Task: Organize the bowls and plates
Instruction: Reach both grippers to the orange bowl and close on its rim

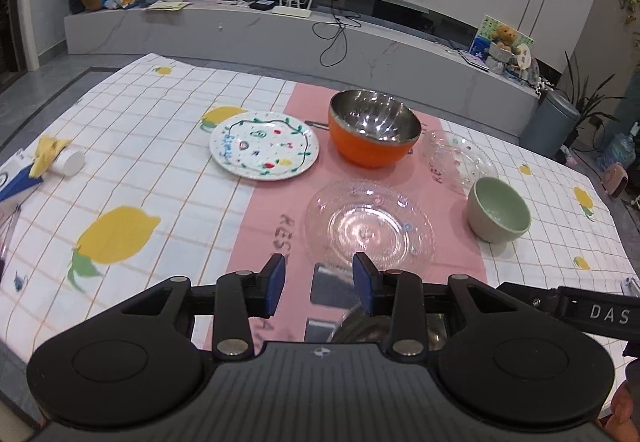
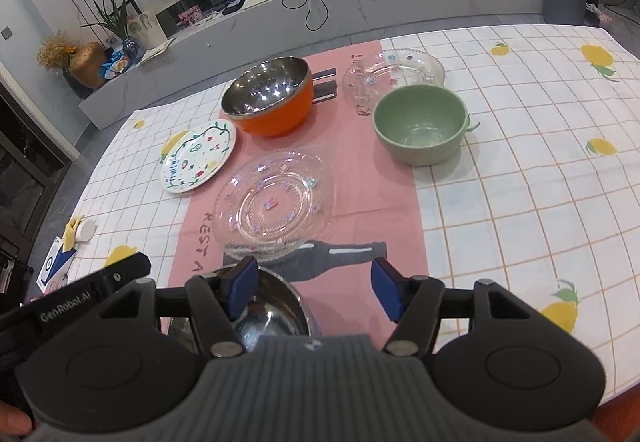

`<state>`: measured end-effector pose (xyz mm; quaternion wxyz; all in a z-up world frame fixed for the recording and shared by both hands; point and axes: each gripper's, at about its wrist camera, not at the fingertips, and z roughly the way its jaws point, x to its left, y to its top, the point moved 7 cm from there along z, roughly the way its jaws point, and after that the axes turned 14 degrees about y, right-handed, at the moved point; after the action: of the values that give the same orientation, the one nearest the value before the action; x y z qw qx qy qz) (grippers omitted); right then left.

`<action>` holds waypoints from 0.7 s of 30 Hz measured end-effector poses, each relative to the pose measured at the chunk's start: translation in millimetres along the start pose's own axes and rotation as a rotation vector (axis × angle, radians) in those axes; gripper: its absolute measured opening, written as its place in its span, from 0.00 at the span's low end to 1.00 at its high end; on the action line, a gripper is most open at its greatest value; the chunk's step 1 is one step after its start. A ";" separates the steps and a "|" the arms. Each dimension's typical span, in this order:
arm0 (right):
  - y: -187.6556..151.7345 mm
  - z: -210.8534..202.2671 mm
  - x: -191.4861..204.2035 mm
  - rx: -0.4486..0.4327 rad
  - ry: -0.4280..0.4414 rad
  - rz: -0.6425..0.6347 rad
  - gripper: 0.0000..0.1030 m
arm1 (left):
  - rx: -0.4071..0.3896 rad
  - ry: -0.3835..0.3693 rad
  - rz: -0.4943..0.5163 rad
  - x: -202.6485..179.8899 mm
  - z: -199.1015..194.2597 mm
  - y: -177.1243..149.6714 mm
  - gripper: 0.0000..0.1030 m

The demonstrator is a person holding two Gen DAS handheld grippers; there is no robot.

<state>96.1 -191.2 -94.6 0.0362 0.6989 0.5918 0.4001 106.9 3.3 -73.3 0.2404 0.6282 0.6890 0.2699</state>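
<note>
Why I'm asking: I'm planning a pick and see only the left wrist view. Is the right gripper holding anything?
Observer: No. The right gripper is open, with nothing between its jaws.
Operator: What sits below it?
Observer: A steel bowl at the near table edge, beneath the gripper's left side.
Operator: Is the green bowl clear of the far glass plate?
Observer: From the right wrist, the green bowl hides part of the far glass plate at its near rim. Whether they touch can't be told.
</note>
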 end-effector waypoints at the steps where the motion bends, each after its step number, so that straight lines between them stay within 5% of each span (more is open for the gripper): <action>1: 3.4 2.0 -1.1 0.000 -0.004 -0.001 0.62 | -0.006 -0.001 0.009 -1.1 1.7 4.6 0.42; 13: 63.0 35.1 -15.5 0.004 -0.059 -0.025 0.67 | 0.012 -0.095 0.074 -20.9 39.5 60.9 0.42; 21: 122.0 78.1 -22.0 -0.013 -0.070 -0.019 0.66 | 0.054 -0.156 0.004 -38.7 89.3 111.4 0.42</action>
<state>241.0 -213.2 -94.9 0.0651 0.7067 0.5940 0.3788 252.4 -21.8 -64.5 0.2759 0.6548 0.6740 0.2021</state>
